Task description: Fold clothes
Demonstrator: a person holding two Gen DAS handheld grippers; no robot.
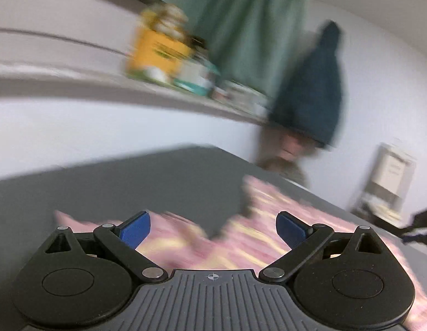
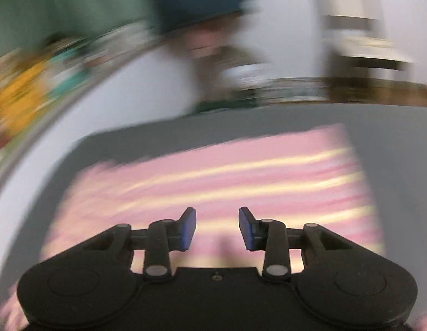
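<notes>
A pink and pale-yellow striped garment [image 1: 268, 220] lies spread on the grey table [image 1: 130, 187]. Both views are motion-blurred. My left gripper [image 1: 213, 230] is wide open above the garment's near part, its blue pads [image 1: 136, 229] holding nothing. In the right wrist view the garment [image 2: 227, 176] fills the middle of the table [image 2: 392, 138]. My right gripper [image 2: 217, 227] is open just above the cloth, with nothing between its blue pads [image 2: 188, 229]. The other gripper shows as a dark shape at the right edge of the left wrist view [image 1: 417, 229].
A shelf on the white wall behind the table carries a yellow box [image 1: 158, 52] and several jars. A green curtain [image 1: 241, 27] and a dark blue hanging garment [image 1: 312, 88] are beyond the table. A white chair [image 1: 389, 176] stands at the far right.
</notes>
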